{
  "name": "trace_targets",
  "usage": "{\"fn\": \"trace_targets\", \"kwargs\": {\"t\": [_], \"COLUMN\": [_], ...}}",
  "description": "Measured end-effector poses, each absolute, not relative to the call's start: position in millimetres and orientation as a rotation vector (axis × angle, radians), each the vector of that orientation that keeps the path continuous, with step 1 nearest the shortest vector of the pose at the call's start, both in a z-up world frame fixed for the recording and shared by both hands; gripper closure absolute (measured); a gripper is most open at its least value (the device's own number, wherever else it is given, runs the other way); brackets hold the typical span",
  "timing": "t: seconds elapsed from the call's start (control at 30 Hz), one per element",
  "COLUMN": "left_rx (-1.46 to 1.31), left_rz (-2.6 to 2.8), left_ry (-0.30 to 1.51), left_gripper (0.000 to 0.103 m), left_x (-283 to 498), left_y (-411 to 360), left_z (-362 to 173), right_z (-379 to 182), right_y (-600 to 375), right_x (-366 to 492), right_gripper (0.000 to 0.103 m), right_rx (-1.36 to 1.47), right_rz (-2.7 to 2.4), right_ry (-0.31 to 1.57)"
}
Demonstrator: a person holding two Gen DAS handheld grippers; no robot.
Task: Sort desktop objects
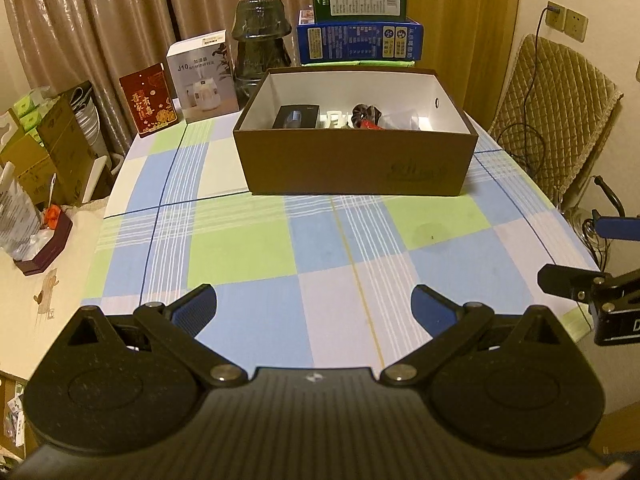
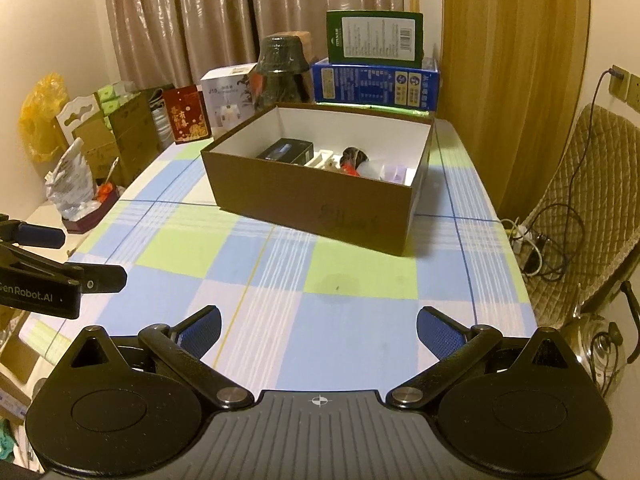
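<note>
Left gripper [image 1: 314, 308] and right gripper [image 2: 319, 330], jaws wide and holding nothing, above checked tablecloth [image 1: 280, 248]; brown box [image 1: 356, 160] contains sorted items

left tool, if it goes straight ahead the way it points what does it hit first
Probably the near wall of the brown box. The open left tool has only bare tablecloth before it, though its height relative to the wall is unclear.

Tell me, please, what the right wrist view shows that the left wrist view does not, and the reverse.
Only the right wrist view shows the yellow plastic bag and the metal kettle. Only the left wrist view shows the double wall socket. Both show the brown box with small items inside, the checked tablecloth, the quilted chair, and both open grippers, left and right.
</note>
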State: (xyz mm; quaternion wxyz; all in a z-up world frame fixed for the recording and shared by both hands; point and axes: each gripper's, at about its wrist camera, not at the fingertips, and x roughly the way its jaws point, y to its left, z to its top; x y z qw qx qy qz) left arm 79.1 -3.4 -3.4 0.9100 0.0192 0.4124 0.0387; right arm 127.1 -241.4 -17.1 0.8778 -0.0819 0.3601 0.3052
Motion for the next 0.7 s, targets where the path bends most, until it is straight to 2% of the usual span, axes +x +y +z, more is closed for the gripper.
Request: {"fn": "trace_targets", "kwargs": {"t": [0.7], "left_rx": [0.034], "left_rz": [0.093], "left_ry": [0.862], "left_gripper": [0.001], "left_x": [70.9], "left_y": [-6.3], "left_z": [-5.1], "right_z": [-20.4], "right_y": [-243.9], "right_x": [122.6], "right_gripper": [0.002], "right_rx": [-0.180], "right_rz": [0.656], "right_ry": [0.773]}}
